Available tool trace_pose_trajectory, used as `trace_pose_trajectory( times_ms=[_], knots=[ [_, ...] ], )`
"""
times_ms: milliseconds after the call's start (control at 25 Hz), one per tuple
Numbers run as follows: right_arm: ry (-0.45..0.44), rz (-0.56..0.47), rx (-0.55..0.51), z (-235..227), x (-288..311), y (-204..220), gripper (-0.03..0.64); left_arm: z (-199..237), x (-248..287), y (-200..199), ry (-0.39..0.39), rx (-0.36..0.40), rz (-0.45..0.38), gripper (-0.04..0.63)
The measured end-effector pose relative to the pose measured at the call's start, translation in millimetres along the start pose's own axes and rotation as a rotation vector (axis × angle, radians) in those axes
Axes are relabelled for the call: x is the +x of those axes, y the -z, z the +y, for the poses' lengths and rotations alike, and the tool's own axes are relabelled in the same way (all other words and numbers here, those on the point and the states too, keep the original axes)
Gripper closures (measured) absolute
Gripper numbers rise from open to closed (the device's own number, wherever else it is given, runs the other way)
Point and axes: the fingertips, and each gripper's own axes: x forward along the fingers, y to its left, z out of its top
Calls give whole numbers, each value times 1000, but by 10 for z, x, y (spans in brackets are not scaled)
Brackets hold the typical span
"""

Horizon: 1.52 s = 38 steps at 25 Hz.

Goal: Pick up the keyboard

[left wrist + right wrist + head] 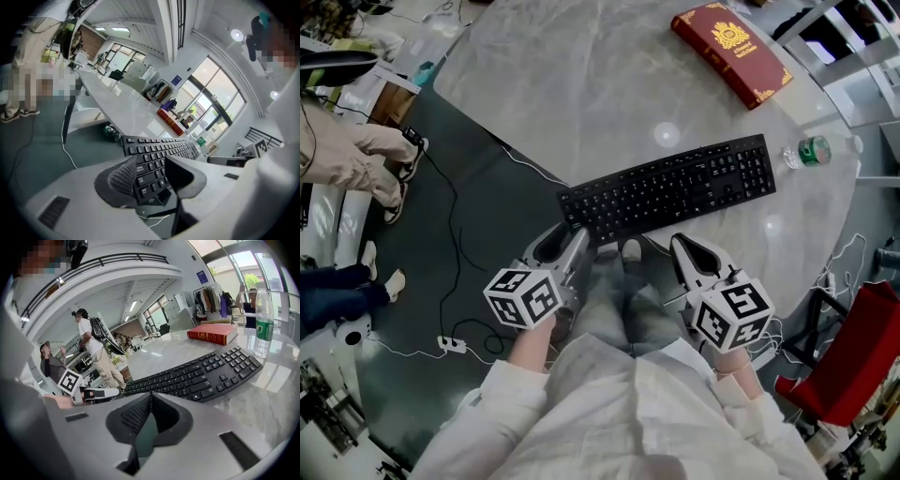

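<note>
A black keyboard (670, 187) lies aslant on the round marble table (581, 84), close to its near edge. My left gripper (567, 236) is at the keyboard's near left corner. In the left gripper view its jaws (150, 176) stand open, and the keyboard's (161, 150) left end shows in the gap with the pads apart from it. My right gripper (682, 244) is just short of the keyboard's front edge, right of the middle. The right gripper view shows it (149, 399) shut with nothing in it, and the keyboard (197, 376) lies beyond its tips.
A red book (731, 52) lies at the table's far right. A clear bottle with a green label (806, 152) stands by the keyboard's right end. Cables (450, 234) run over the dark floor at the left, where people stand. A red chair (853, 366) is at the lower right.
</note>
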Motion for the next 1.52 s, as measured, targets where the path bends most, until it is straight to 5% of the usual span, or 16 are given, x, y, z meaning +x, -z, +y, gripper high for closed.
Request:
trace_pose_trajectory(
  times_ms=[160, 480, 1520],
  knots=[
    [7, 2, 6, -31, 2, 16, 580, 183, 16, 90, -36, -62, 9, 360],
    [11, 9, 19, -47, 15, 67, 580, 227, 146, 286, 34, -143, 62, 321],
    [37, 42, 71, -102, 20, 217, 580, 65, 439, 372, 228, -294, 74, 346]
  ],
)
